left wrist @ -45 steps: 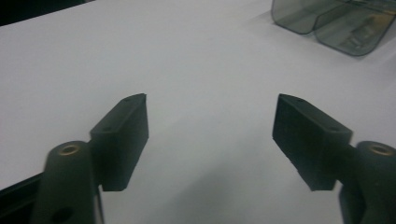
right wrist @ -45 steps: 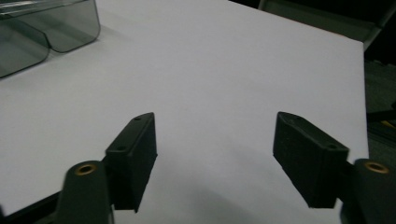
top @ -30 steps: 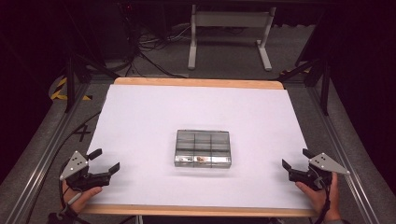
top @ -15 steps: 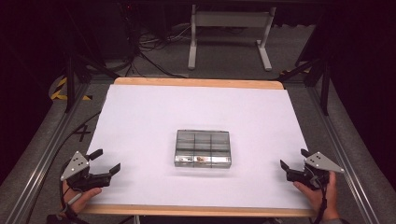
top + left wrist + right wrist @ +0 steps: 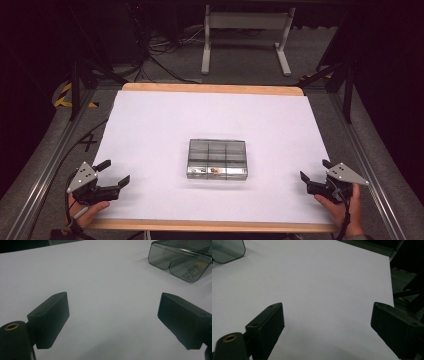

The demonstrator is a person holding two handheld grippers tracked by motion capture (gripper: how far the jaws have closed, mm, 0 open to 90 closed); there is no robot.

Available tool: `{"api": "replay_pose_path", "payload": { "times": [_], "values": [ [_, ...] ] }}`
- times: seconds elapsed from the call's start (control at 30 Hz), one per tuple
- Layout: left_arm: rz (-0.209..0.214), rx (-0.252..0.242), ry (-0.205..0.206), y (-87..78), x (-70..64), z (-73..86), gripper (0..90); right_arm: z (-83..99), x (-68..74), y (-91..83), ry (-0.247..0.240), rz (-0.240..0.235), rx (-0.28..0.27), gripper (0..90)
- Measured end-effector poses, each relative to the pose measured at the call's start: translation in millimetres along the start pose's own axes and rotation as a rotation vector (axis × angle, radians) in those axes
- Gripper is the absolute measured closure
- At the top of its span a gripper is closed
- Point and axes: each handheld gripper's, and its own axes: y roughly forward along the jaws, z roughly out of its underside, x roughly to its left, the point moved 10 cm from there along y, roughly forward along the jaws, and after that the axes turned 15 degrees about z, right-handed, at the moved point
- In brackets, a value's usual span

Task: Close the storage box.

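Grippers parked, box untouched

Box (image 5: 217, 159) is the reference: clear smoky plastic, split into compartments, lid shut, flat on the white table sheet (image 5: 165, 115), roughly mid-table and a bit toward the person's edge. Something small and brownish sits in a front compartment; can't tell what it is.

Left gripper (image 5: 111, 173): well apart from the box, off its front-left corner, near the sheet's near edge. Jaws spread wide, nothing between them. Hand (image 5: 87, 210) grips it from below, grey plate on top. In the left gripper view the left gripper (image 5: 113, 321) looks across bare sheet, with the box (image 5: 183, 261) up at the top right, well past the jaw tips.

Right gripper (image 5: 314, 170): well apart from the box, off its front-right corner, close to the sheet's right edge. Jaws also wide, holding nothing. Hand (image 5: 345, 212) is behind it. In the right gripper view the right gripper (image 5: 327, 322) faces bare sheet; one rounded corner of the box (image 5: 227, 248) shows at top left, far from the jaws.

Neither gripper touches the box.
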Motion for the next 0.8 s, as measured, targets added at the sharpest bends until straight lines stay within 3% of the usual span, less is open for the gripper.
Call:
{"api": "replay_pose_path", "payload": {
  "times": [0.8],
  "values": [
    [-0.004,0.022,-0.008,1.5,1.2,1.4,11.0,0.1,-0.8,0.3,0.011,-0.005,0.004,12.2]
  ]
}}
